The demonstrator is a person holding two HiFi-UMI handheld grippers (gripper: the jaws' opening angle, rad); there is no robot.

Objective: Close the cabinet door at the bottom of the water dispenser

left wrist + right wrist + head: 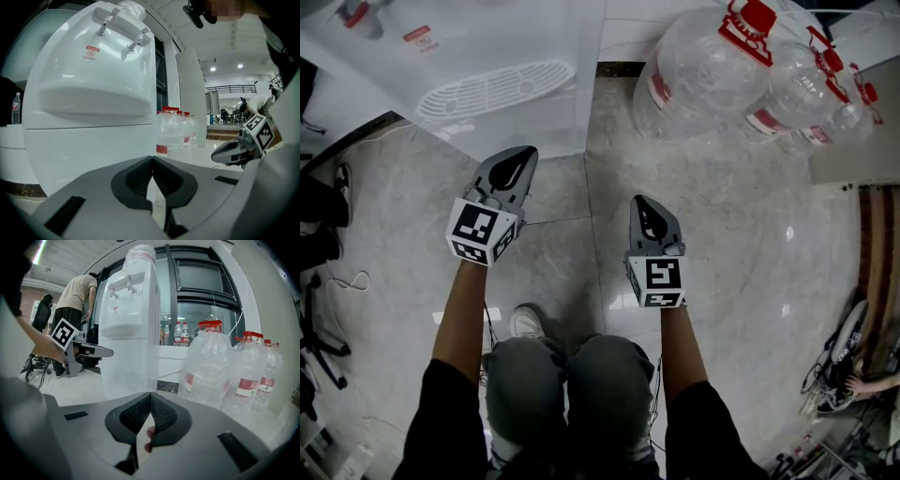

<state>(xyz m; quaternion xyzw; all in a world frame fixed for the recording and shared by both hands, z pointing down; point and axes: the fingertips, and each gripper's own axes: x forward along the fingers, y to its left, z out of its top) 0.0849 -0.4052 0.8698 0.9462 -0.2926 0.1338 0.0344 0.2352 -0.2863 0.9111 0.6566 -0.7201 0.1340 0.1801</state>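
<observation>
Facing a white water dispenser (89, 84), long axis upright, taps and front turned toward the left tool (152, 161). Below the drip ledge, the cabinet door (89, 150): a flat white panel at the dispenser's foot, seemingly flush with the body, though its lower edge hides behind the tool. Small red label above the ledge, print too small to read. Left tool clenched, pads meeting with nothing between. Right tool (150, 397) likewise shut and empty. Beside the dispenser, clear water jugs (211, 366) with red caps and red-banded labels, also unreadable. Black-and-white square markers on both tool cubes. Open grey marble floor (731, 244) between dispenser, jugs and the person's knees (609, 375).
</observation>
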